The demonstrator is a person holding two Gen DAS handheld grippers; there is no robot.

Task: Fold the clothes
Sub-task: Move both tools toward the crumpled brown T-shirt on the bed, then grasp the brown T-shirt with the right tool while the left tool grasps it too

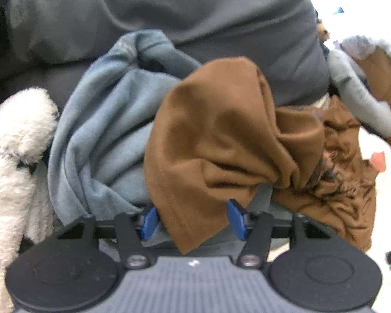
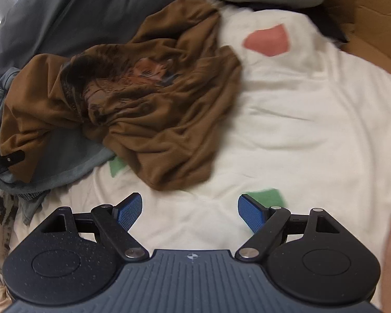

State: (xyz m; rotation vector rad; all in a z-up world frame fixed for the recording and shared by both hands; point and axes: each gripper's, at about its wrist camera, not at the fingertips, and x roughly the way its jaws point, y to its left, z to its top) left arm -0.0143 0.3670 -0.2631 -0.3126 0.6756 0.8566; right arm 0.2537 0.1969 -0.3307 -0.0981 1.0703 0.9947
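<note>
Left gripper (image 1: 193, 219), lower centre, is standing part-open around brown shirt (image 1: 216, 140) hem, unpinched; right gripper (image 2: 190, 212) is hovering open, empty. Risk: pads (image 1: 148, 221) also catching blue garment (image 1: 101, 120) beneath.

Two hand-held grippers, alike in build. On the left gripper (image 1: 193, 219): matte black linkage arms with silver pivot screws, two round black discs, a ribbed grey-blue housing with a small white mark, blue textured pads. Same on the right gripper (image 2: 190, 212), its black parts lightly speckled.
</note>
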